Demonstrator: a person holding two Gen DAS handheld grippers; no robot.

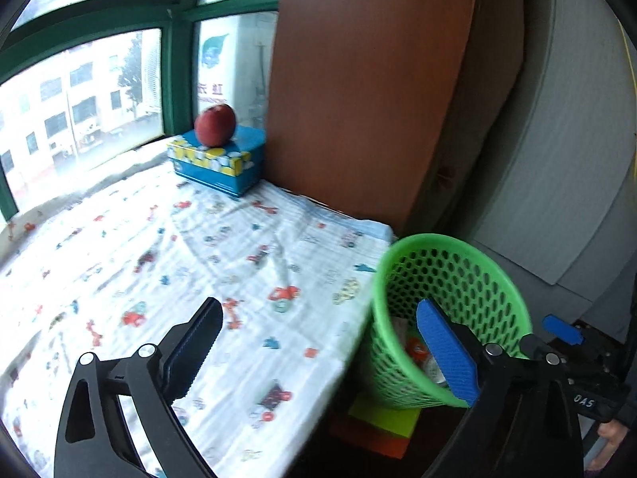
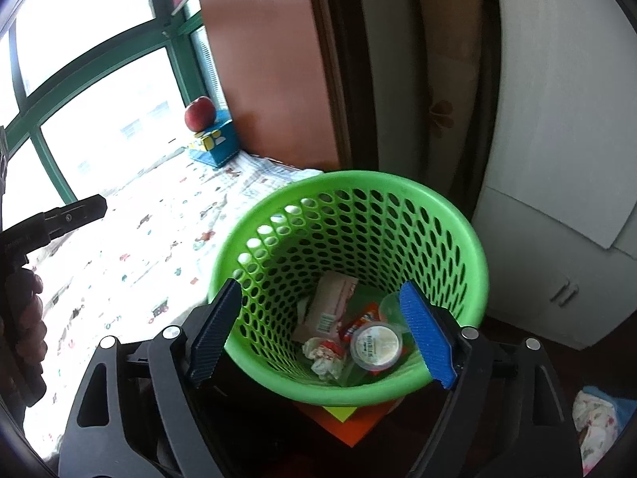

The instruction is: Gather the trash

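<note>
Trash [image 2: 350,332] is lying in the bottom of the green basket [image 2: 446,215], just beside the cloth-covered worktop [image 1: 191,255]: crumpled wrappers, a sealed cup, all light and crushable, I'm judging. I'm holding the right gripper [image 2: 322,332] with fingers spread either side of the near rim, not pressing it. The left gripper [image 1: 318,348] is released wide, nothing between. Basket looks light and springy; I'd be pinching its solid rim, not the mesh.

One green basket [image 2: 458,235], one apple [image 2: 200,112], one blue box [image 2: 217,143], two tools
</note>
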